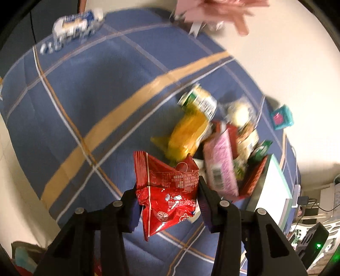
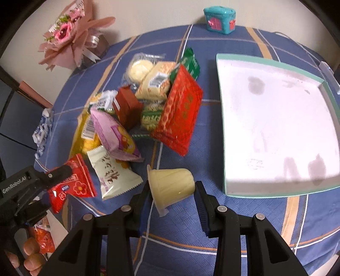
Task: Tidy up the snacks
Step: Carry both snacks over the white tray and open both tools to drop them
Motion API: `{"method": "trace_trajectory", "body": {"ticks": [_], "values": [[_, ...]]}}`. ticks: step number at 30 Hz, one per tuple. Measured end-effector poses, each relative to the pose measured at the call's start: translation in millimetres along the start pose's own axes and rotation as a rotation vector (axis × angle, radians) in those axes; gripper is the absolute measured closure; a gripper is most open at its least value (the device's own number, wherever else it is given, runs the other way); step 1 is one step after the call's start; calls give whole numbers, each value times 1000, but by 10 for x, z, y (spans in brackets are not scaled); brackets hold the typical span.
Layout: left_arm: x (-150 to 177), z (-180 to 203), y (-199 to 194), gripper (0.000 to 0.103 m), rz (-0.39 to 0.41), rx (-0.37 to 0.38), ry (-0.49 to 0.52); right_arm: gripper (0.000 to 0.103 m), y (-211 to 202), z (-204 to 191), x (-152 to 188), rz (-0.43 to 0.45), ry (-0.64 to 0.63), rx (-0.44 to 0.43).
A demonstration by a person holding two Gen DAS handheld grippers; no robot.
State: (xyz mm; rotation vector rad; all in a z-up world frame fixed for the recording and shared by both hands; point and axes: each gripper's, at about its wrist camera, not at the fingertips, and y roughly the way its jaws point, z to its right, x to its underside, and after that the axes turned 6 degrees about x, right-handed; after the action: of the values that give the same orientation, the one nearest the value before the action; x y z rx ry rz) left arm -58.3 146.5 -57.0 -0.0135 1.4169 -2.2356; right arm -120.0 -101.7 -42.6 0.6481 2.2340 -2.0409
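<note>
My left gripper [image 1: 167, 186] is shut on a red snack packet [image 1: 163, 174], which hangs lifted above the blue plaid tablecloth [image 1: 85, 95]. The right wrist view shows that same gripper [image 2: 61, 180] at the lower left with the red packet [image 2: 72, 184]. My right gripper [image 2: 173, 186] is shut on a pale yellow pudding cup [image 2: 170, 180] lying on its side between the pads, raised off the cloth. A pile of snacks lies beyond: a pink packet [image 2: 114, 135], a white packet [image 2: 112, 172], a big red packet [image 2: 180, 112] and a brown box [image 2: 127, 106]. The white tray with a teal rim [image 2: 276, 118] sits to the right.
A pink bouquet [image 2: 68, 38] stands at the table's far left and a small teal house-shaped box [image 2: 220, 19] at the far edge. A blue-and-white packet [image 2: 42, 131] lies near the left edge. A person's fingers [image 2: 31, 254] show at the lower left.
</note>
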Motion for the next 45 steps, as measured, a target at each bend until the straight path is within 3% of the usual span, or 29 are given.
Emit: {"method": "trace_trajectory", "body": {"ticks": [6,11,15,19,28,45], "values": [[-59,381,-205,55,88,64,123,62,-48,73,-181,55,49,-6],[-66,949,-166,55,104,127,274,62,-131,472,-363,119,172,75],[54,1445,32,55,51,206,396,62,-197,917,-499,153,280,183],[149,1817,341,55,-33,256,455,62,-197,1267,-595,165,359,202],[295,2405,1030,55,-155,281,527,62,-21,1612,-804,167,435,215],[202,2816,1612,54,-192,301,597,62,256,2007,-1243,197,441,247]]}}
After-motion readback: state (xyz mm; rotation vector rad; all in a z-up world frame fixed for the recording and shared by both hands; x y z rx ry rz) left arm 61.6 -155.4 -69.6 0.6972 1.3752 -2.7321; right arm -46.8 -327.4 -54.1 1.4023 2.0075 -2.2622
